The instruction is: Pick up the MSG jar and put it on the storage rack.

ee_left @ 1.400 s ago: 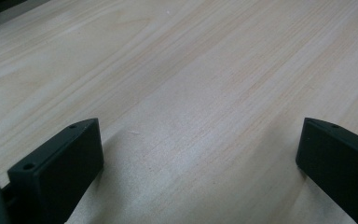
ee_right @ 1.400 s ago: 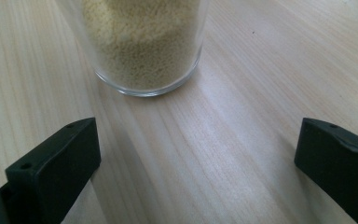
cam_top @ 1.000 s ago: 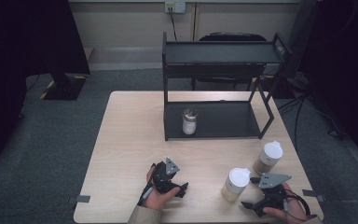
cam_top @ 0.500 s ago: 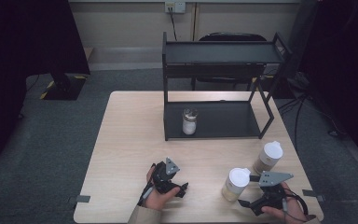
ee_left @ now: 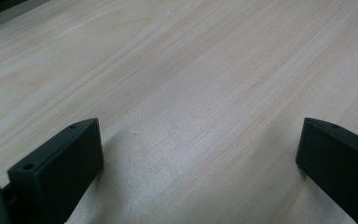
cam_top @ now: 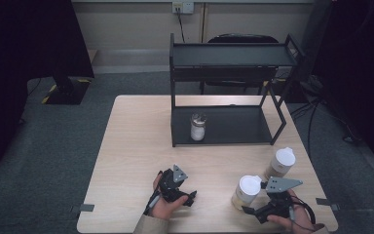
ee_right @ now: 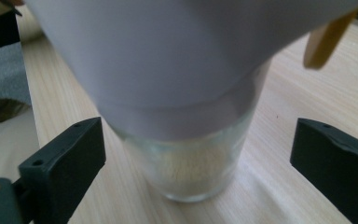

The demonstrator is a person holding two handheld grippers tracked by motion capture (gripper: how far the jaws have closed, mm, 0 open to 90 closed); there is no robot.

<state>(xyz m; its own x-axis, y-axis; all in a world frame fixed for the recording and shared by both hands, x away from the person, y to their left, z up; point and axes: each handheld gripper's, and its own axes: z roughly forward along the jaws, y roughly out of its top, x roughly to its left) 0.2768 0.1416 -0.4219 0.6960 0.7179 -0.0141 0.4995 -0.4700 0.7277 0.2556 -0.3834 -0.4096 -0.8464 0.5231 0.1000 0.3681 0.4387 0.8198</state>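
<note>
A glass jar (cam_top: 246,192) with a white lid and pale powder stands near the table's front right. My right gripper (cam_top: 249,212) lies just behind it, low on the table. In the right gripper view the jar (ee_right: 191,172) stands between the jaws of my right gripper (ee_right: 198,140). They have just been closing a little, but neither pad touches the glass. A second white-lidded jar (cam_top: 280,163) stands further right. My left gripper (cam_top: 191,197) rests on the table at front centre. In the left gripper view my left gripper (ee_left: 200,140) is open over bare wood.
A black two-tier rack (cam_top: 238,127) stands at the back of the light wooden table (cam_top: 136,146). On its lower shelf is a small jar (cam_top: 197,127) with a clear lid. A chair stands behind the rack, and grey carpet surrounds the table.
My right gripper has edged slightly left, closer to the near jar. The left hand and all the jars have stayed put.
</note>
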